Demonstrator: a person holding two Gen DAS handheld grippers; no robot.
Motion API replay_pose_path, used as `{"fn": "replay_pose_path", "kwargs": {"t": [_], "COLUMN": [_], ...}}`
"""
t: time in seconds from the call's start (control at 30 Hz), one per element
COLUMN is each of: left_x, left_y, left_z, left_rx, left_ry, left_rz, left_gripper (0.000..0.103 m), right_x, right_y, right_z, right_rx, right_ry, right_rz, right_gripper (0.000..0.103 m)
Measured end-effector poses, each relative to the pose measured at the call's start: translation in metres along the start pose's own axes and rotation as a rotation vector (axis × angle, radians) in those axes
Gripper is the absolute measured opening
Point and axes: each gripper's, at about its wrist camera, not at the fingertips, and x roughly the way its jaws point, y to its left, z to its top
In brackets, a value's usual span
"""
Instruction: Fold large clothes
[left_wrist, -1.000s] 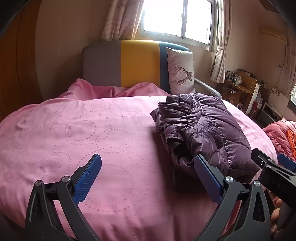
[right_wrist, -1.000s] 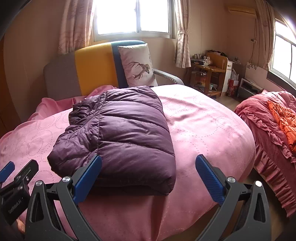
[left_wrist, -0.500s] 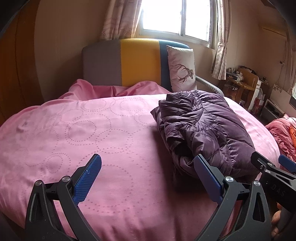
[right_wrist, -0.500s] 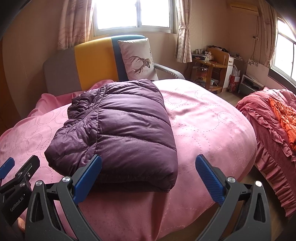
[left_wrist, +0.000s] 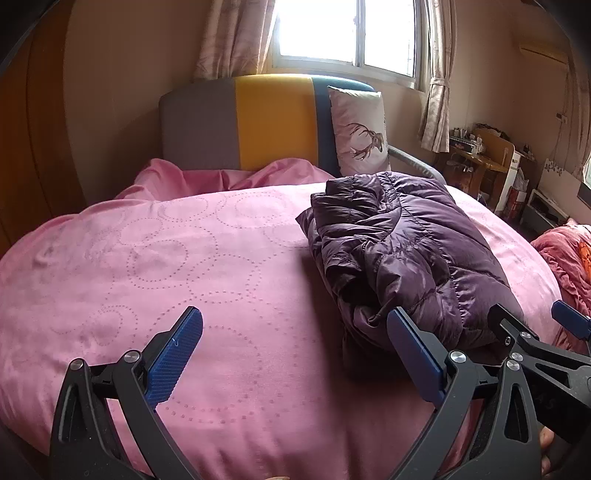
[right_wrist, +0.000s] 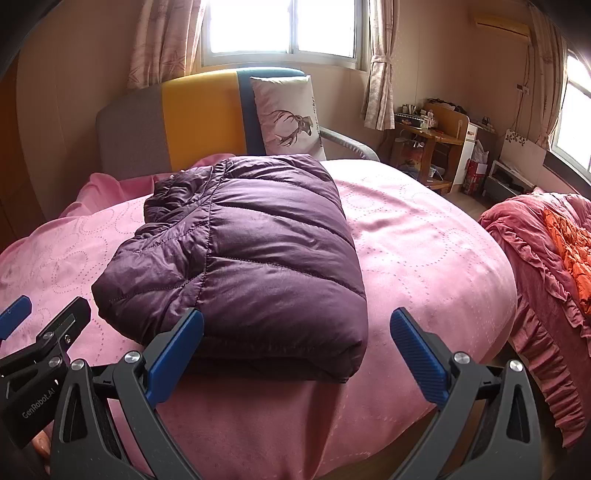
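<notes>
Purple jacket lies folded on the pink bed, just beyond the wide-open, empty right gripper and left gripper.

You are facing a bed wearing a pink cover dotted with circles. A folded purple puffer jacket is lying directly on it, toward the near right part. At the far end, a bunched pink blanket is resting against the headboard, and a deer-print pillow is leaning there.
</notes>
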Motion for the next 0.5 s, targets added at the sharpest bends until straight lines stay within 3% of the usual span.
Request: {"fn": "replay_pose_path", "kwargs": {"t": [0.5], "left_x": [-0.0073], "left_y": [0.0061], "left_z": [0.0007], "left_rx": [-0.014], "left_ry": [-0.016], "left_rz": [-0.007], "left_gripper": [0.099], "right_x": [-0.0044], "right_y": [-0.0013], "right_z": [0.0001], "right_rx": [0.017], "right_ry": [-0.01], "right_rz": [0.01], "right_gripper": [0.101]}}
